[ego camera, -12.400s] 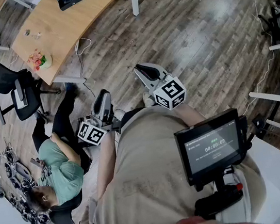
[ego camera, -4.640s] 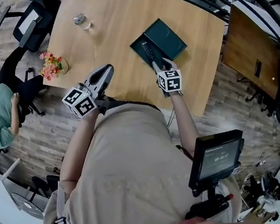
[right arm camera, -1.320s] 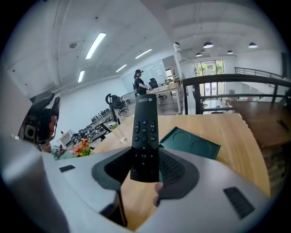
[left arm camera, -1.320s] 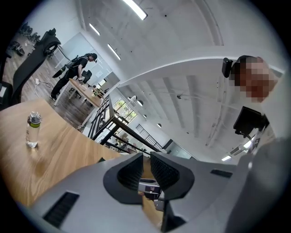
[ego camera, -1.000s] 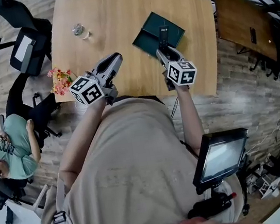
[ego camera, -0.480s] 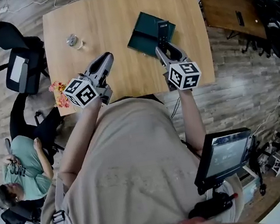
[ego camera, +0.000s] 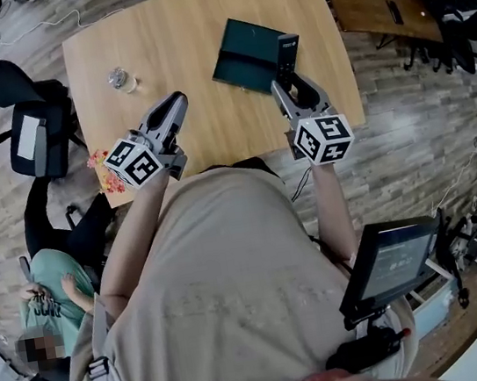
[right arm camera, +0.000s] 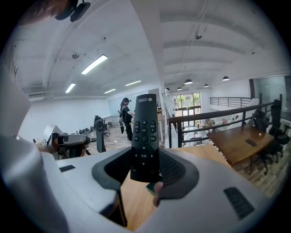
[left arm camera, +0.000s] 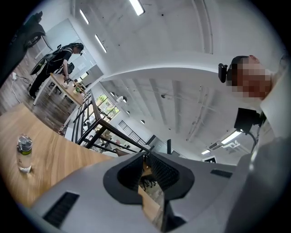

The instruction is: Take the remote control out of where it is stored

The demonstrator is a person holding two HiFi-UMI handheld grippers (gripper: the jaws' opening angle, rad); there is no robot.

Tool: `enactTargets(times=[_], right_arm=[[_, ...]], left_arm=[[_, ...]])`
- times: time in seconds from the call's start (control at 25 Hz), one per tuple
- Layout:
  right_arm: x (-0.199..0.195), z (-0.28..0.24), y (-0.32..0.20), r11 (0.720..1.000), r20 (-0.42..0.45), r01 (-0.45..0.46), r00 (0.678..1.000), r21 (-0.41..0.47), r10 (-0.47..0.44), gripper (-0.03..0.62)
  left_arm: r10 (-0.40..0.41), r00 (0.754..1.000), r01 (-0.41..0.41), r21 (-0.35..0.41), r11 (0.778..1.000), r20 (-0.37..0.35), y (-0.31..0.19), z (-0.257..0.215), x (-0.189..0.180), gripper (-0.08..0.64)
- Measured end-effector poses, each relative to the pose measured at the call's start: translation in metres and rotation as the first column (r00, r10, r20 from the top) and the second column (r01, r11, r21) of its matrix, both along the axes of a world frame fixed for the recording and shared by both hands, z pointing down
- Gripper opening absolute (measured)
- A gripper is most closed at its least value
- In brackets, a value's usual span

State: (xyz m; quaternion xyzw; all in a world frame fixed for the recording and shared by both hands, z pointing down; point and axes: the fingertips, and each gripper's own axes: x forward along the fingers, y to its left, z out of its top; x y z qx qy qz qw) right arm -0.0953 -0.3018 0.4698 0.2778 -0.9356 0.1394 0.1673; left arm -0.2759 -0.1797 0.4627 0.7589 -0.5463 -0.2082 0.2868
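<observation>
Big open office, wood-plank floor, and a light wooden table (ego camera: 187,24) with a dark green case (ego camera: 239,47) lying flat on it and a little bottle (ego camera: 121,78) well off to the left. The right gripper (ego camera: 290,84) has its jaws spread wide and clamped on the bottom end of the black remote (right arm camera: 144,132). In the right gripper view it stands upright with the buttons facing the camera and most of its length poking out past the pads. From the head view the remote sits just over the case's near right corner, and it looks to me like it's already lifted clear of the case, not resting in it. The left gripper (ego camera: 174,106) is hanging over the near edge of the table, jaws pretty much together with nothing in them, so it's just along for the ride. If I were doing this bit, I'd hold that squeeze steady and not swing. With only the tail end pinched, the thing is top-heavy and could pivot or slip between the pads. Lift straight, then carry it sideways to bare wood beside the case before letting go. Also worth remembering the pads are sitting on buttons, so no extra pressure needed.
</observation>
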Motion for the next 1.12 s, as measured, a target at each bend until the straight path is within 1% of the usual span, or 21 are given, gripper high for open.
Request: enactTargets(times=[0.08, 0.24, 0.4, 0.48, 0.56, 0.64, 0.76, 0.92, 1.12], right_arm=[[0.004, -0.005, 0.006, 1.000, -0.002, -0.010, 1.000, 0.019, 0.010, 0.184], [0.010, -0.008, 0.018, 0.998, -0.019, -0.013, 1.000, 0.061, 0.014, 0.184], [0.011, -0.007, 0.029, 0.995, -0.043, 0.025, 0.999, 0.102, -0.021, 0.184], [0.011, -0.005, 0.035, 0.988, -0.084, 0.055, 0.996, 0.146, -0.043, 0.184], [0.011, -0.002, 0.040, 0.974, -0.143, 0.090, 0.988, 0.206, -0.061, 0.184], [0.010, 0.002, 0.044, 0.961, -0.190, 0.129, 0.978, 0.244, -0.083, 0.184], [0.012, 0.011, 0.048, 0.956, -0.221, 0.166, 0.969, 0.243, -0.112, 0.184], [0.013, 0.030, 0.051, 0.958, -0.239, 0.199, 0.960, 0.207, -0.147, 0.184], [0.021, 0.050, 0.046, 0.954, -0.279, 0.231, 0.945, 0.193, -0.172, 0.184]], left_arm=[[0.013, 1.000, -0.014, 0.005, 1.000, 0.014, 0.004, 0.002, -0.001, 0.032], [0.029, 0.999, -0.028, -0.014, 0.999, 0.014, 0.010, 0.012, -0.001, 0.032], [0.041, 0.999, -0.041, -0.029, 0.999, 0.030, 0.014, 0.020, 0.002, 0.032], [0.036, 0.999, -0.035, -0.038, 0.999, 0.022, 0.016, 0.025, 0.003, 0.032], [0.025, 1.000, -0.024, -0.047, 0.999, 0.015, 0.019, 0.031, 0.002, 0.032], [0.016, 1.000, -0.015, -0.056, 0.998, 0.015, 0.020, 0.035, 0.004, 0.034], [0.012, 1.000, -0.010, -0.075, 0.997, 0.026, 0.020, 0.040, 0.009, 0.034], [0.009, 0.999, -0.004, -0.091, 0.996, 0.049, 0.020, 0.050, 0.014, 0.032], [0.026, 0.998, -0.018, -0.140, 0.990, 0.054, 0.017, 0.062, 0.029, 0.034]])
